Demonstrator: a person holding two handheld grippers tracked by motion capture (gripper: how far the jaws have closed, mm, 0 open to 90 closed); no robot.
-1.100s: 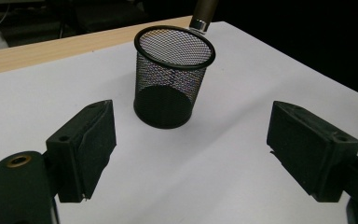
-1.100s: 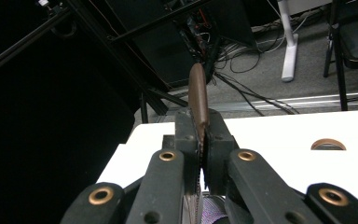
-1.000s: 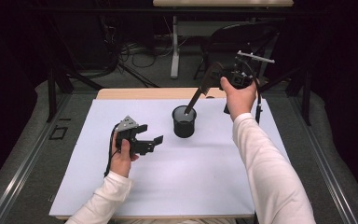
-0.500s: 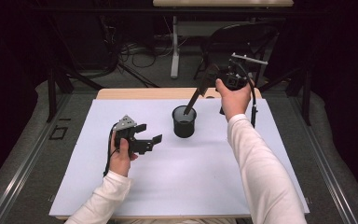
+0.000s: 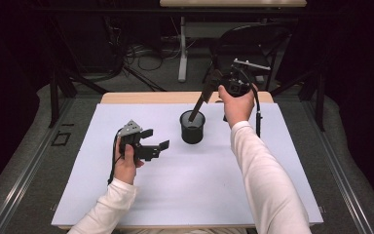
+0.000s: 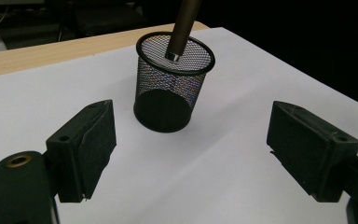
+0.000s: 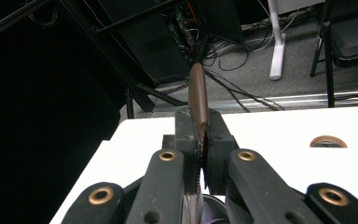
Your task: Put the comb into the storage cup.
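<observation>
Pen point(image 5: 202, 97) stays clamped in our right claw point(image 5: 213, 83), tilted so its tip enters the mesh cup point(image 5: 193, 127); our left claw point(image 5: 152, 141) waits wide nearby.

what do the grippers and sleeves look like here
Both grippers are black: the left gripper carries a grey three-cornered plate and a black cable. The right gripper has brass-coloured rivets on its arms. Both sleeves are white and long.
</observation>
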